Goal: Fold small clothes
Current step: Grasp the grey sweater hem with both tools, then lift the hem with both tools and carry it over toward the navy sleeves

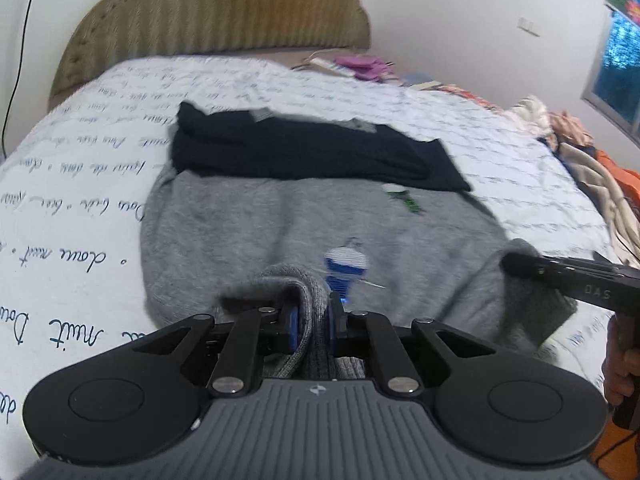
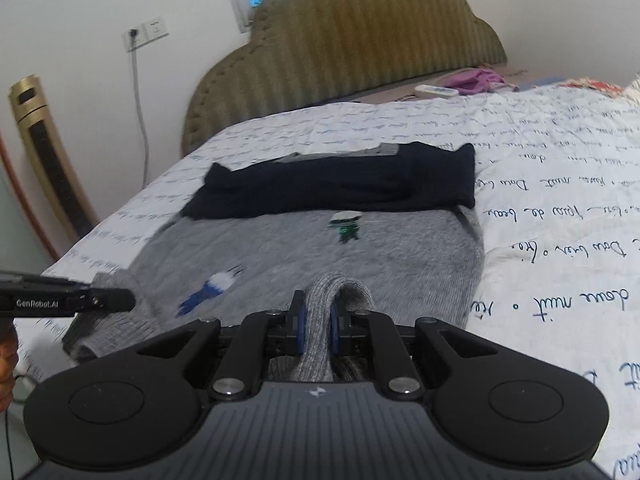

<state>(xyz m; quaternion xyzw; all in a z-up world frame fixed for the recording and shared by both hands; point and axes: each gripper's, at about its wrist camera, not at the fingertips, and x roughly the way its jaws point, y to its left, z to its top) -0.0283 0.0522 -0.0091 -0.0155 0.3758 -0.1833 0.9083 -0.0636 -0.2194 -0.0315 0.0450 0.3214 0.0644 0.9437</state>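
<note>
We pinch the grey sweater (image 1: 320,220), spread on the bed (image 1: 80,184) just before the dark folded garment (image 1: 312,152), with our left gripper (image 1: 312,320) and right gripper (image 2: 318,322) both clamped tight on its near hem.

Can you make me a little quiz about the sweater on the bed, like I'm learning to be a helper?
1. True or false: both tools are pinching the hem of the grey knit sweater.
2. What lies folded across the far part of the sweater? A) its dark navy sleeves B) a red towel C) a yellow pillow
3. Fill in: the sweater is spread on a white bedsheet printed with blue ____.

Key:
1. True: the left tool and the right tool are each shut on a fold of grey hem.
2. A: the dark navy sleeves.
3. Handwriting: the white bedsheet.
</note>
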